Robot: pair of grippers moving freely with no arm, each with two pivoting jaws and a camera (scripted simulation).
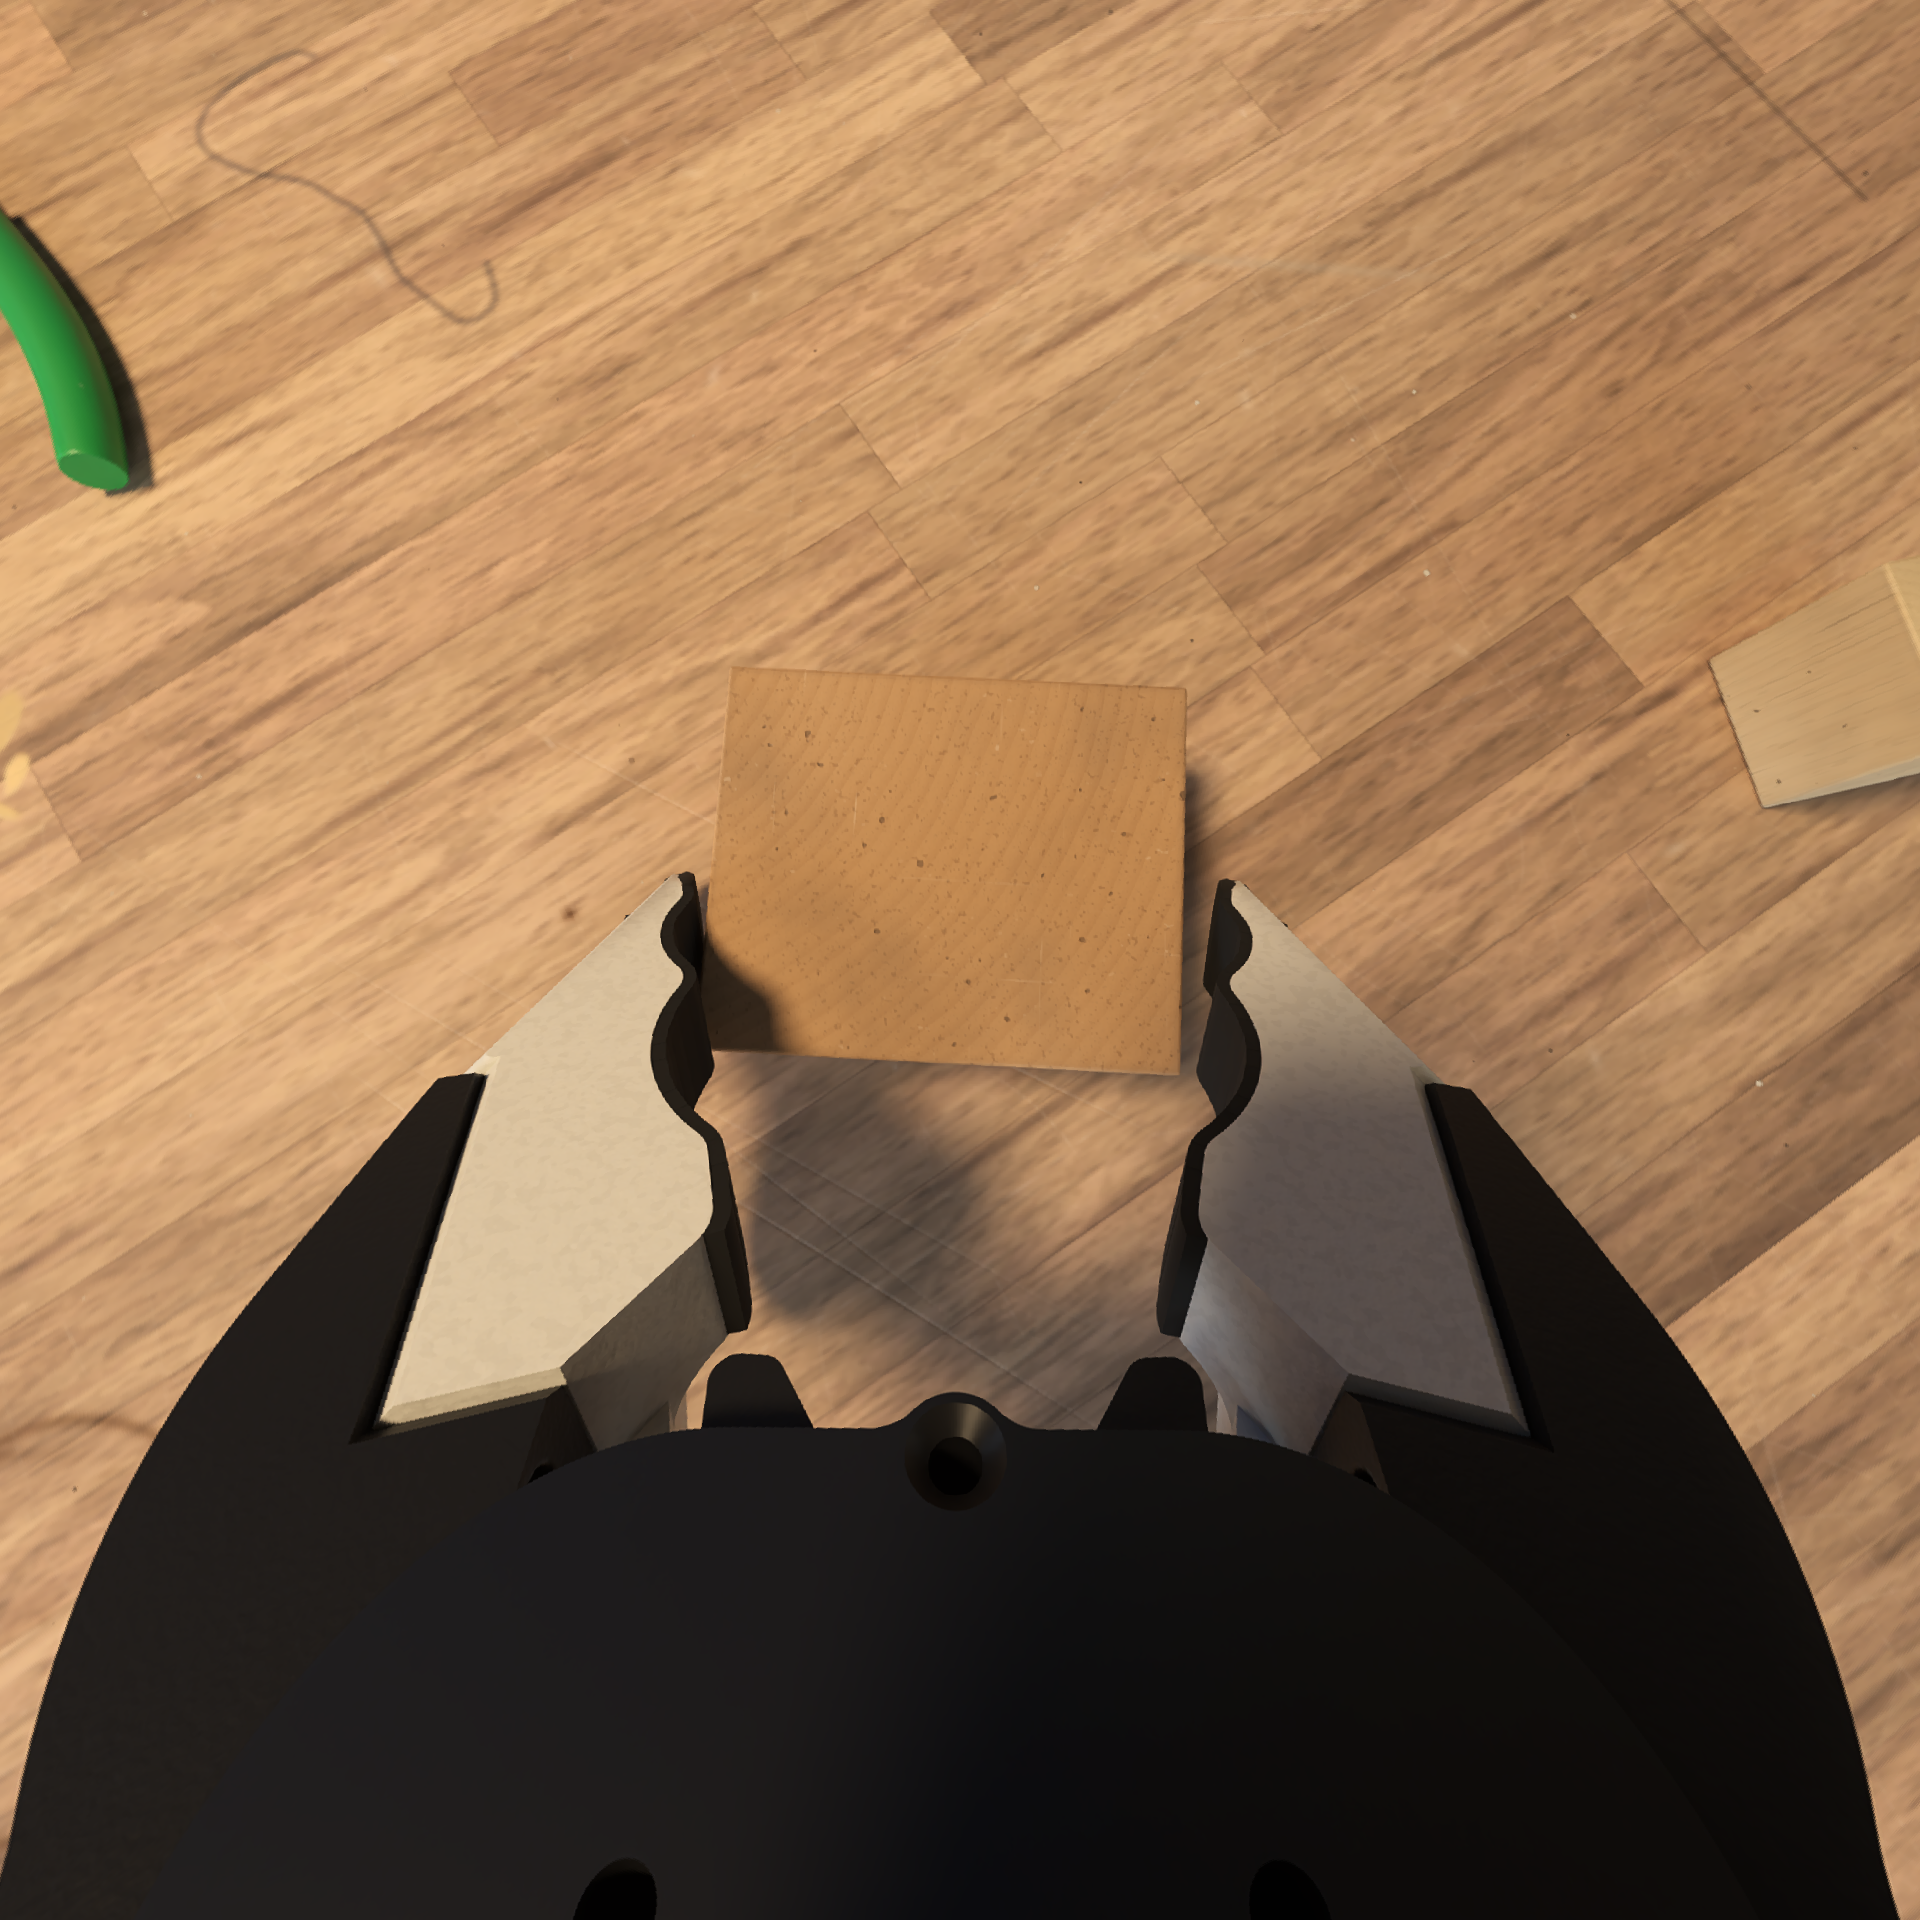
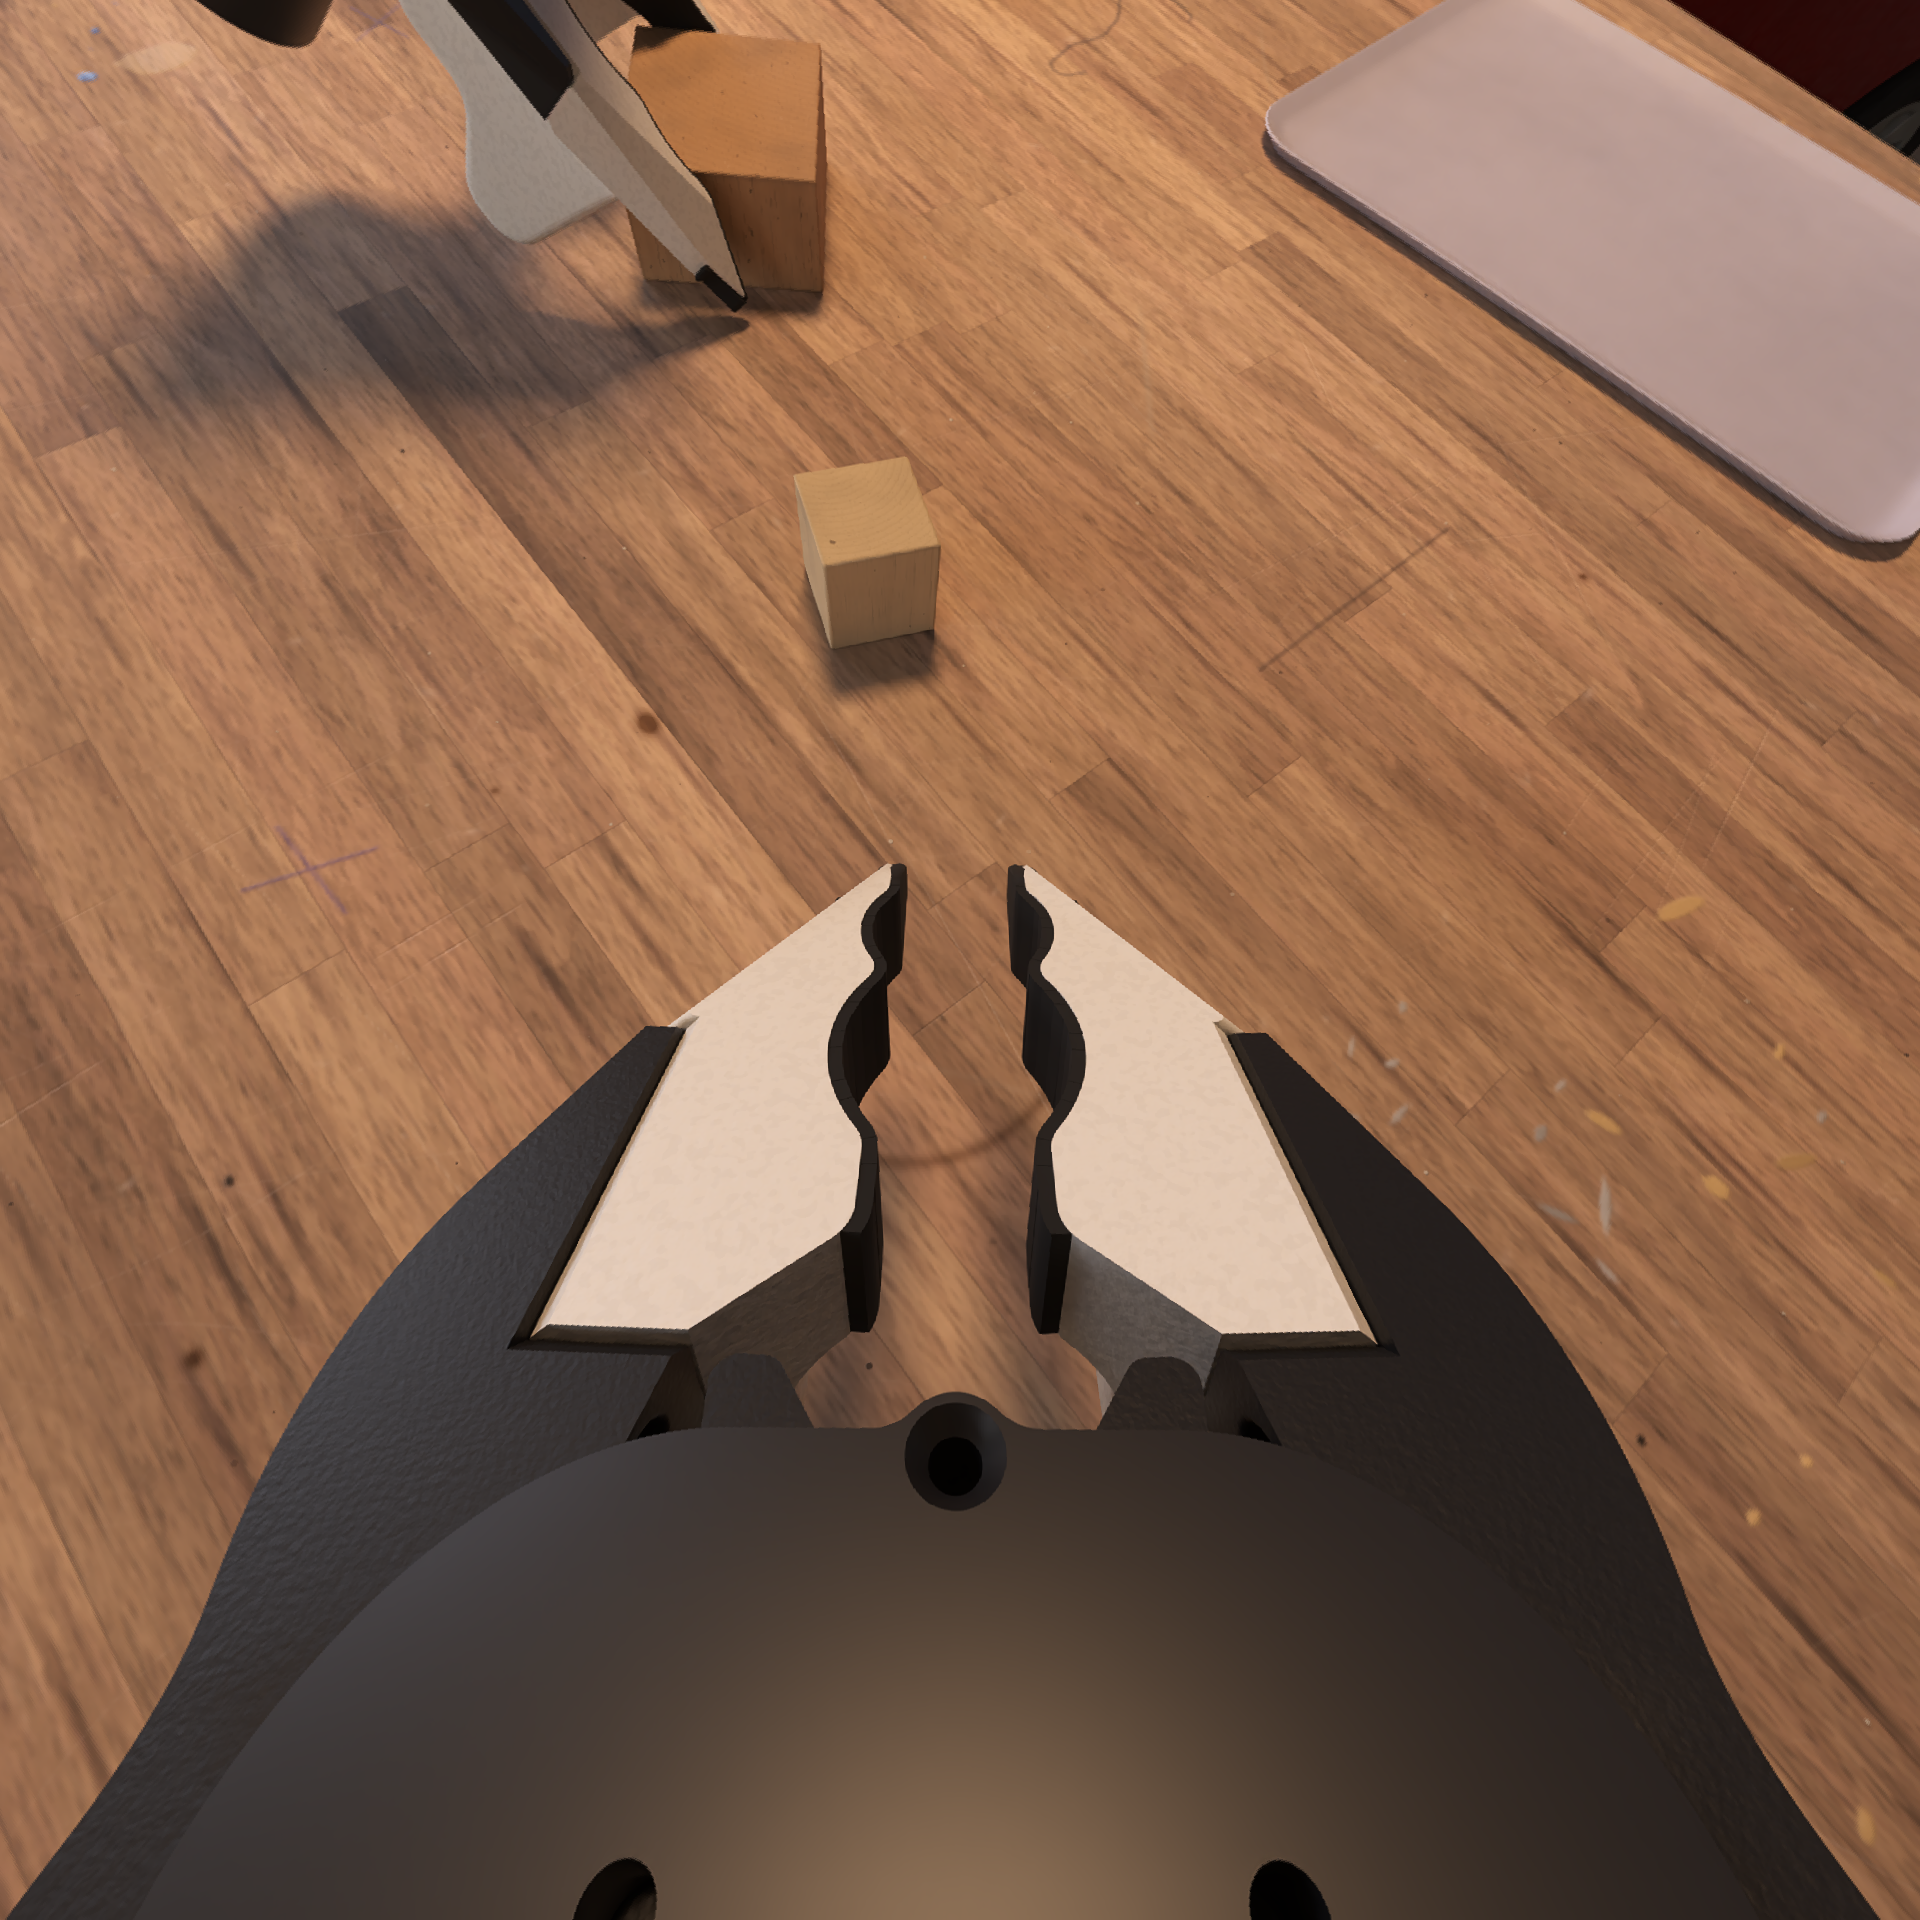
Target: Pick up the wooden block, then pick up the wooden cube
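Observation:
The wooden block (image 1: 951, 873) is brown and stands on the wooden table. In the left wrist view I look down on its top. My left gripper (image 1: 956, 888) is open, with one fingertip on each side of the block's near half; the left pad is close against it and the right pad stands a little off. In the right wrist view the block (image 2: 764, 114) is at the far top with one left finger (image 2: 675, 208) in front of it. The pale wooden cube (image 2: 868, 551) stands alone ahead of my right gripper (image 2: 958, 873), which is slightly open and empty, well short of the cube.
A flat pinkish-grey tray (image 2: 1610, 229) lies at the far right of the table. A green curved rod (image 1: 73, 364) lies to the left of the block. The pale cube also shows at the right edge of the left wrist view (image 1: 1829, 707).

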